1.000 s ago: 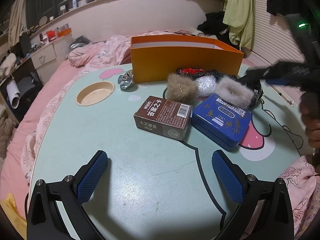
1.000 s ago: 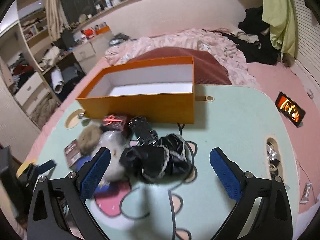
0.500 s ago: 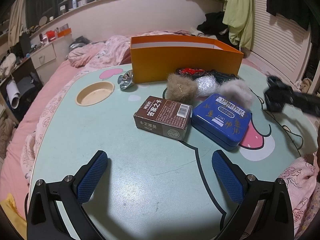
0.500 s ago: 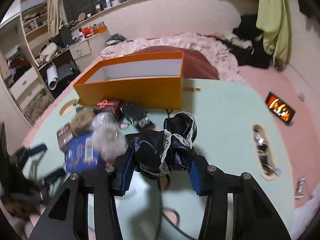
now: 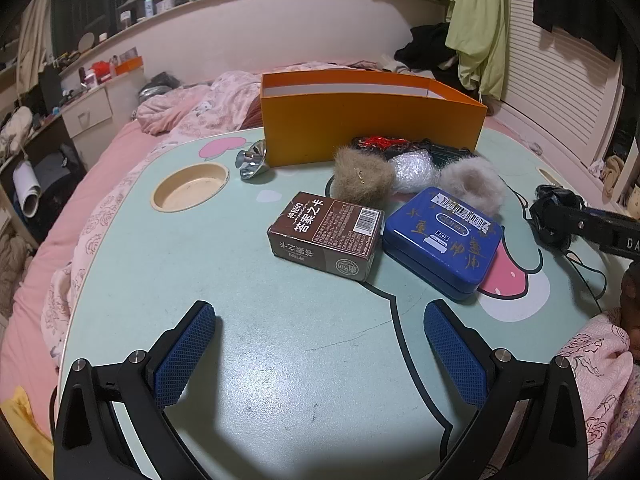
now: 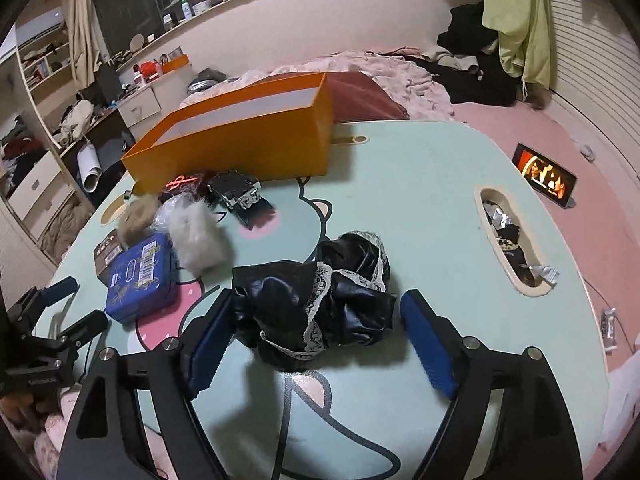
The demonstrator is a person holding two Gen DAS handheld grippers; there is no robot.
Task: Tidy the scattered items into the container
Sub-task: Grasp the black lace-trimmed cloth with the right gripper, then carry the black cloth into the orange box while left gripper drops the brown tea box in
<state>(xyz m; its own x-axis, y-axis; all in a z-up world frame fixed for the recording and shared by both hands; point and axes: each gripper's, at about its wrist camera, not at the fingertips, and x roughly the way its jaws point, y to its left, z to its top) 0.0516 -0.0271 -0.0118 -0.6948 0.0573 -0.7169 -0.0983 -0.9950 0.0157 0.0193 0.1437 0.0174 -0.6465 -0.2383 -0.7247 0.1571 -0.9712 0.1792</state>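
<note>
My right gripper (image 6: 316,344), jaws just reopened, straddles the black lace garment (image 6: 316,304) lying on the table (image 6: 420,184), unpinched. My left gripper (image 5: 320,360) gapes empty. The orange box (image 6: 240,144) shows only bare white walls inside.

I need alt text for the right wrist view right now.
The right hand-held gripper straddles a crumpled black lace-trimmed satin garment on the mint-green cartoon table, its jaws having just reopened. Beyond lie a blue tin, fur puffs and an open orange box.
</note>
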